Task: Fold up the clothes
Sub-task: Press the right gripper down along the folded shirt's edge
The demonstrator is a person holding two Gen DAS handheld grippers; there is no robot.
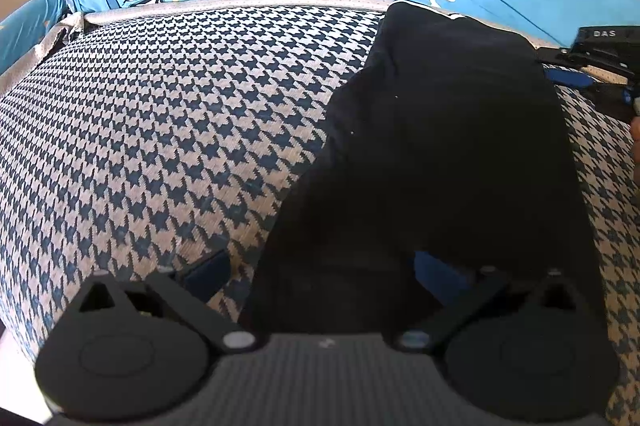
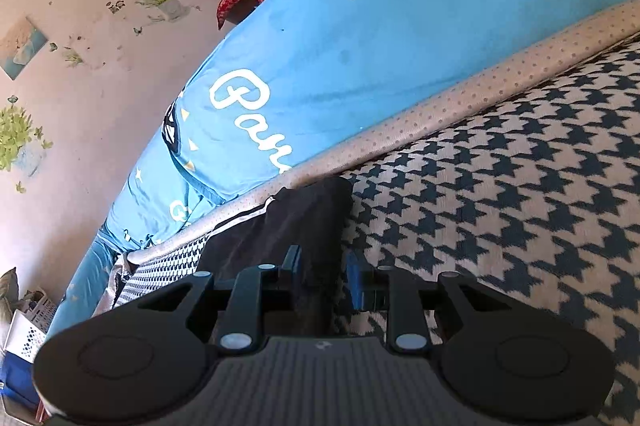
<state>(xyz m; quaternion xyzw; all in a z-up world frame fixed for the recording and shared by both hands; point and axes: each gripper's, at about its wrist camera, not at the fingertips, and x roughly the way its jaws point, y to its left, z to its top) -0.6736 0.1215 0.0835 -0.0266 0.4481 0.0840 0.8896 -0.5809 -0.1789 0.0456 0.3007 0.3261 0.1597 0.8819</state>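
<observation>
Left wrist view: a black garment [image 1: 440,146] runs from lower centre to upper right over the houndstooth cover [image 1: 160,126]. The left gripper [image 1: 324,274] stands spread, cloth draped between its fingers. The right gripper [image 2: 322,276] pinches the garment's far edge at lower centre of its view. The garment looks bunched, not a neat flat fold, so folding likely remains.

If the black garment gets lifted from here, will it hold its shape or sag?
Probably sag: the black garment lies limp and creased on the houndstooth cushion, following its curve. It looks thin, so likely light. The right claw pinches only one edge, so the rest would likely droop and drag.
</observation>
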